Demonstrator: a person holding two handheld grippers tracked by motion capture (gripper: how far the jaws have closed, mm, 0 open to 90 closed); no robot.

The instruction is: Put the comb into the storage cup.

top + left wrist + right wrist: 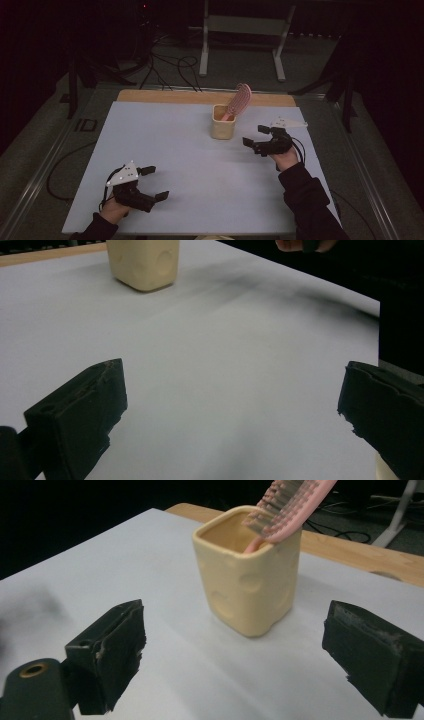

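Black tongs (257, 135), grey triangular plates, dark sleeves (310, 200).

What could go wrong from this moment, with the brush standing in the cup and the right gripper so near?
1. The pink hairbrush leans over the rim of the yellow cup, head high; a nudge may tip the cup.
2. The right gripper is open beside the cup, not around it; closing now would likely grasp nothing or push the cup.
3. The left gripper is open and far off, so it cannot steady the cup.
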